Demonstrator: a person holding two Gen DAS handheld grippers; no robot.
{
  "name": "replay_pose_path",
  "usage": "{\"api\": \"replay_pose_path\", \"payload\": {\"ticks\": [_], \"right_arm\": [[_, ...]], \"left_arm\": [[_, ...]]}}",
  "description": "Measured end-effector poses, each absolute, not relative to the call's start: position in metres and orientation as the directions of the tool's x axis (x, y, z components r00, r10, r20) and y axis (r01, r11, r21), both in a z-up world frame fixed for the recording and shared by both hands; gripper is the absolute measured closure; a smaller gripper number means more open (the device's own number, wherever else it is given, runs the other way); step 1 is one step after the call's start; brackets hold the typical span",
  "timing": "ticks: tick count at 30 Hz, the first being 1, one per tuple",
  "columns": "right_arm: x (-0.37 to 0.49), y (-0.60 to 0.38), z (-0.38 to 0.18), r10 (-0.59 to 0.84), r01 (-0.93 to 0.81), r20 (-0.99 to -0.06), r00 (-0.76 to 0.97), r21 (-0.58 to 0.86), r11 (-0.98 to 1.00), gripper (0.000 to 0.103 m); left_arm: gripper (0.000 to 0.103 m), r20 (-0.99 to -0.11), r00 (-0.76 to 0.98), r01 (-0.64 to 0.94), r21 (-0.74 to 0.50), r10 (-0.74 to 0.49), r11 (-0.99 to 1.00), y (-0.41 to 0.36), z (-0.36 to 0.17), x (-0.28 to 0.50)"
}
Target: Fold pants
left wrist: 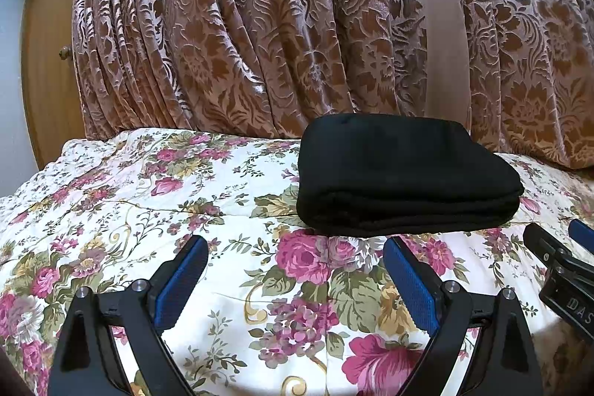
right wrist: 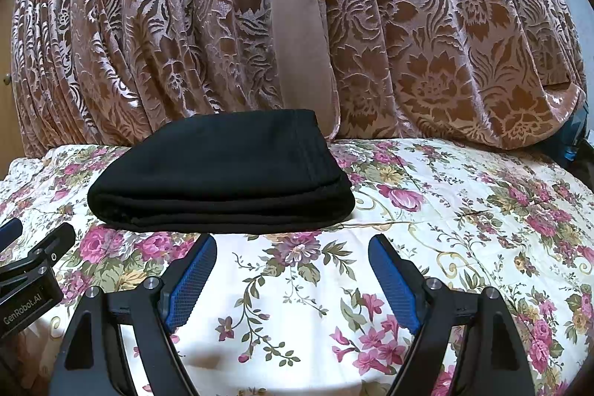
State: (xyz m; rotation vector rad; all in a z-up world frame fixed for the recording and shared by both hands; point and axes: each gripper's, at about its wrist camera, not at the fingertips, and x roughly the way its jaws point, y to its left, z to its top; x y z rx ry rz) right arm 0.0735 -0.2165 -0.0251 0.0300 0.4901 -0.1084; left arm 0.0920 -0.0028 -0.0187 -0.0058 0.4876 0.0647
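The black pants (left wrist: 404,173) lie folded into a compact, layered rectangle on the floral bedspread (left wrist: 148,195), toward the far side of the bed and just in front of the brown patterned curtain (left wrist: 241,25) that hangs behind it. In the left wrist view the stack sits right of centre; in the right wrist view the same pants (right wrist: 222,173) sit left of centre, with the stitched waistband or hem band running along their right edge. The stacked fold edges face the cameras.

The left gripper (left wrist: 295,275) hovers over the near part of the bedspread, its jaws wide apart with nothing between them; its blue pads (left wrist: 182,288) face each other across bare flowered fabric, just short of the pants' near edge. The right gripper (right wrist: 293,275) is held the same way, jaws spread and empty, near the pants but not touching them. Each gripper shows at the edge of the other's view, so the two sit side by side, close together.

A plain beige strip (left wrist: 438,25) hangs down between the curtain panels. A wooden door (left wrist: 48,80) with a small knob stands at the far left.
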Motion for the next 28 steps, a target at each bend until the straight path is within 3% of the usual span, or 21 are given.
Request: {"api": "replay_pose_path", "payload": {"ticks": [21, 28], "right_arm": [[0.075, -0.218, -0.027, -0.093, 0.11, -0.48, 0.872, 0.007, 0.994, 0.018], [0.077, -0.219, -0.027, -0.088, 0.106, -0.489, 0.868, 0.009, 0.994, 0.018]], "left_arm": [[0.008, -0.491, 0.87, -0.049, 0.013, 0.049, 0.999, -0.002, -0.022, 0.096], [0.008, -0.545, 0.838, -0.035, 0.018, 0.039, 0.999, -0.003, -0.027, 0.103]]}}
